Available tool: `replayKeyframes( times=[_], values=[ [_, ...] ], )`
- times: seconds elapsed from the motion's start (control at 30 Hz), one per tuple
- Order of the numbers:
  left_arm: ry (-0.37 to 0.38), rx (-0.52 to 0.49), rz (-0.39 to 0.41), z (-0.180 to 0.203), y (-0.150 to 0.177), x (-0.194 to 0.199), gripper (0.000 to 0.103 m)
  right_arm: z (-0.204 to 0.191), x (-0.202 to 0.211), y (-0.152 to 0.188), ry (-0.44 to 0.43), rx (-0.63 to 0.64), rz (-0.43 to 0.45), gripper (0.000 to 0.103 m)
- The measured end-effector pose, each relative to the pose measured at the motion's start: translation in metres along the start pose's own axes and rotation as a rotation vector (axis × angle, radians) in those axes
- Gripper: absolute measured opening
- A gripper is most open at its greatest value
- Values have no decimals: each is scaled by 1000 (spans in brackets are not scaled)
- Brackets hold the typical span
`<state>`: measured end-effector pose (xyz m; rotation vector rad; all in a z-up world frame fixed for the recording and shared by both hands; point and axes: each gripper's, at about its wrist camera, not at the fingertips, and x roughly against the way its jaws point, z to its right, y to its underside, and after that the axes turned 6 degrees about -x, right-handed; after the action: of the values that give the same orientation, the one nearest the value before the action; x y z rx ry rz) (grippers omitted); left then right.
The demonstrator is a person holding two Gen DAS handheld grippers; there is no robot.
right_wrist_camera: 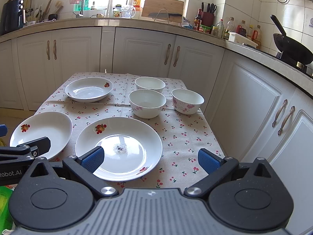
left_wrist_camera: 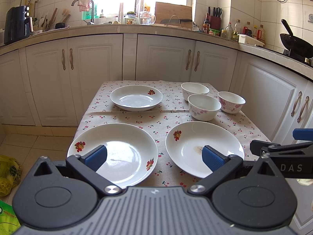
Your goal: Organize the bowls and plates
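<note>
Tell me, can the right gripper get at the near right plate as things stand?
Probably yes. The right gripper is open and empty, the near right plate lies just ahead of its fingers with nothing stacked on it, and the bowls stand farther back, clear of the approach.

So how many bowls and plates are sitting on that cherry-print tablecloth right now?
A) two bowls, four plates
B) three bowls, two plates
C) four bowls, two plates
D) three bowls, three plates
D: three bowls, far bowl, middle bowl and pink-flowered bowl, plus three plates: far plate, near-left plate and near-right plate, all apart on the tablecloth.
</note>
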<state>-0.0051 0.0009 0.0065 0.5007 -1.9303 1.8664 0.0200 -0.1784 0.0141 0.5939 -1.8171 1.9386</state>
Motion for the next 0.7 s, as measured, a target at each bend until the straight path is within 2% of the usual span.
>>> replayKeyframes(
  times=[0.23, 0.53, 0.7],
  values=[
    [6, 2, 5, -3, -2, -2, 102, -3, -3, -3, -13, 21, 6, 103],
    [8, 9, 8, -18, -3, -12, 102, -8, -14, -13, -58, 57, 34, 103],
    [1, 4, 7, -26, -1, -20, 102, -6, -22, -21, -103, 34, 42, 103]
  ],
)
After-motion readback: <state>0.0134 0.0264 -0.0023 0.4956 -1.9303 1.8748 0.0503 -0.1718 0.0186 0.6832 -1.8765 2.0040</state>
